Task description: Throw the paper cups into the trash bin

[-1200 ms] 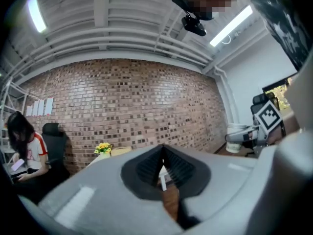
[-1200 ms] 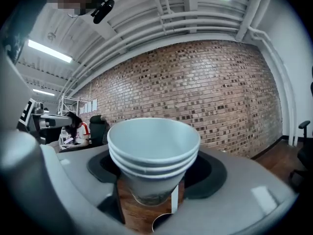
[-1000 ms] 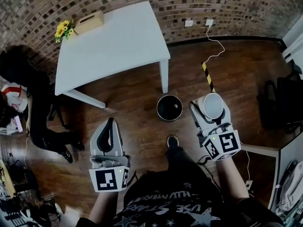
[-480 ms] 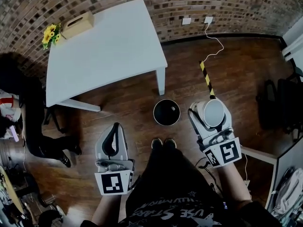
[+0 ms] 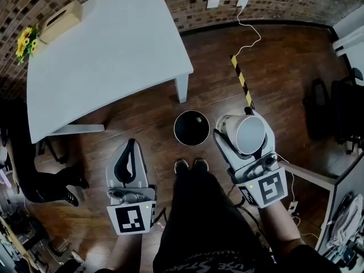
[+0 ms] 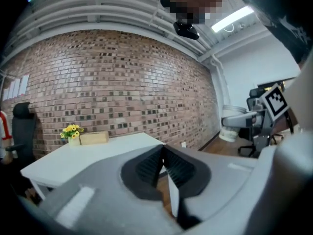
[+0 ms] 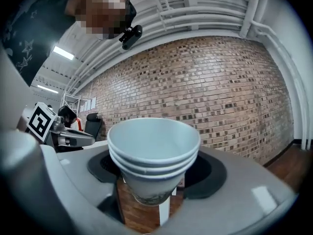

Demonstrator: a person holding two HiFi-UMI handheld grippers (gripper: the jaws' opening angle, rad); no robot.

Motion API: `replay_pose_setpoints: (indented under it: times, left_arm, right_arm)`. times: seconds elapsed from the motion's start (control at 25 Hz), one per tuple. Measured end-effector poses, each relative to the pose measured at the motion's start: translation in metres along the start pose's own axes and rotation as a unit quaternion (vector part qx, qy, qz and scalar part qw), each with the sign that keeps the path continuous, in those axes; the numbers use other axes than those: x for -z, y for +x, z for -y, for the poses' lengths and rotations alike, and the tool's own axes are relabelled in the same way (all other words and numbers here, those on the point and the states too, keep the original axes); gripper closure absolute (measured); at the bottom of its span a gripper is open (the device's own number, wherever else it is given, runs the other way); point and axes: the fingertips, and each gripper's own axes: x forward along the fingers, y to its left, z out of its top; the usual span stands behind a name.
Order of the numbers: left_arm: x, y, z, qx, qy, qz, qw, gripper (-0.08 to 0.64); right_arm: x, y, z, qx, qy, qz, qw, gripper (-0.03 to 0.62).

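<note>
A stack of white paper cups point(image 5: 249, 135) lies between the jaws of my right gripper point(image 5: 240, 131), mouth toward the head camera. In the right gripper view the cups point(image 7: 154, 153) fill the middle, nested together, and the gripper point(image 7: 155, 169) is shut on them. The black round trash bin point(image 5: 191, 128) stands on the wood floor just left of the cups, apart from them. My left gripper point(image 5: 132, 147) hangs left of the bin; its ribbed pads point(image 6: 149, 164) meet with nothing between them.
A white table point(image 5: 102, 50) with a tissue box point(image 5: 61, 20) and yellow flowers point(image 5: 27, 38) stands beyond the bin. My shoes point(image 5: 190, 165) are just short of the bin. A yellow-black strip point(image 5: 242, 84) and cable cross the floor; another person's legs point(image 5: 40, 175) are far left.
I have stepped up to the bin; both feet now stand right by it. Both grippers came forward, the left one sinking. The cups stay held.
</note>
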Motion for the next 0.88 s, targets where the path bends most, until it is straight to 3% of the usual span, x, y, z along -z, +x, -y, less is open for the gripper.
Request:
replay_pose_setpoints:
  times: [0.2, 0.4, 0.56, 0.88]
  left_arm:
    - [0.046, 0.025, 0.016, 0.032, -0.007, -0.023, 0.9992, 0.555]
    - [0.108, 0.048, 0.028, 0.039, -0.032, -0.058, 0.9971, 0.555]
    - [0.148, 0.053, 0.04, 0.063, -0.033, -0.083, 0.994, 0.555]
    - [0.206, 0.065, 0.057, 0.065, -0.037, -0.118, 0.9902, 0.555]
  right_arm:
    - [0.045, 0.017, -0.007, -0.012, 0.003, -0.036, 0.999, 0.245]
    - [0.1, 0.035, -0.013, -0.021, 0.001, -0.038, 0.999, 0.245]
    - [0.149, 0.034, -0.022, -0.017, 0.02, -0.092, 0.995, 0.245]
    - [0.223, 0.028, -0.028, -0.019, 0.044, -0.132, 0.99, 0.245]
